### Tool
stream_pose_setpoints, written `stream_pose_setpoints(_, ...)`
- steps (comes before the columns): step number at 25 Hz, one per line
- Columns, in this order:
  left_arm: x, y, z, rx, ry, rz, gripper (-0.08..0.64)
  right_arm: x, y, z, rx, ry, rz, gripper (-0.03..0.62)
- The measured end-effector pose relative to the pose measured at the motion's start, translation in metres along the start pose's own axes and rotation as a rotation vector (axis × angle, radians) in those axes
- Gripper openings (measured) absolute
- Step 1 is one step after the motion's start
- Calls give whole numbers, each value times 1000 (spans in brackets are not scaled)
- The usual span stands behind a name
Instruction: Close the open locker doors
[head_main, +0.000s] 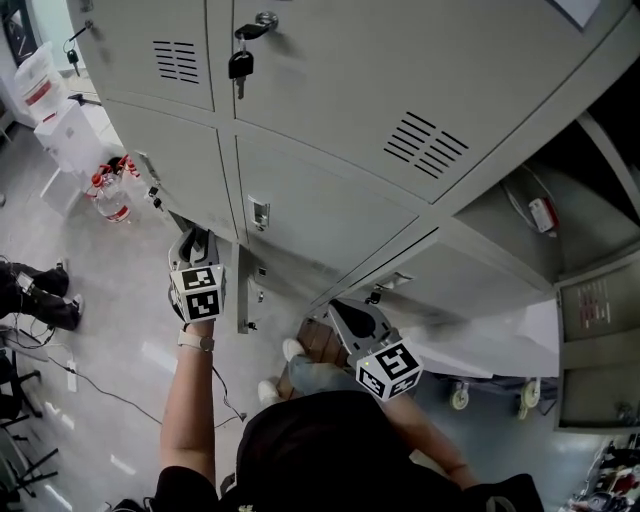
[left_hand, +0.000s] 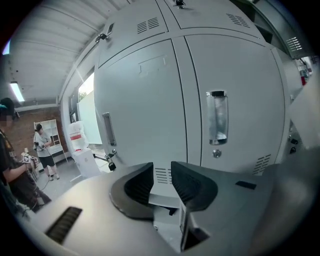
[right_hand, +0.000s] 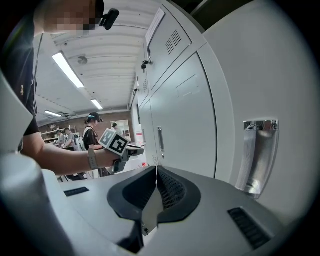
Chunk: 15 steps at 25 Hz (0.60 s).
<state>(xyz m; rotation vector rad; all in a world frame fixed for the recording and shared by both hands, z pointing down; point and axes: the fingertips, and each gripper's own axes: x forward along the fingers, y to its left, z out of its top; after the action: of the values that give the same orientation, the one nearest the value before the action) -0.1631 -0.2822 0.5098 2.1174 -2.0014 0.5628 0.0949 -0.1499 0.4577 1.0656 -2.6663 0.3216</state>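
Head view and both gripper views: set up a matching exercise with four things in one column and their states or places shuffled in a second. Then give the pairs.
Things
1. left gripper
2. right gripper
3. black-headed key
4. recessed metal handle

States or places
A. hangs from a lock on the upper locker door
B. jaws together, nothing between them
C. set in the grey locker door straight ahead of the left gripper
D. jaws apart, nothing between them

Pairs: 1-D, 2-B, 3-A, 4-C.
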Motion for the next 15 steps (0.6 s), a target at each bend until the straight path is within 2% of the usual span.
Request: stream_pose_setpoints(15, -53, -65, -157, -64, 221, -117, 143, -8, 51, -38, 37, 61, 50, 35)
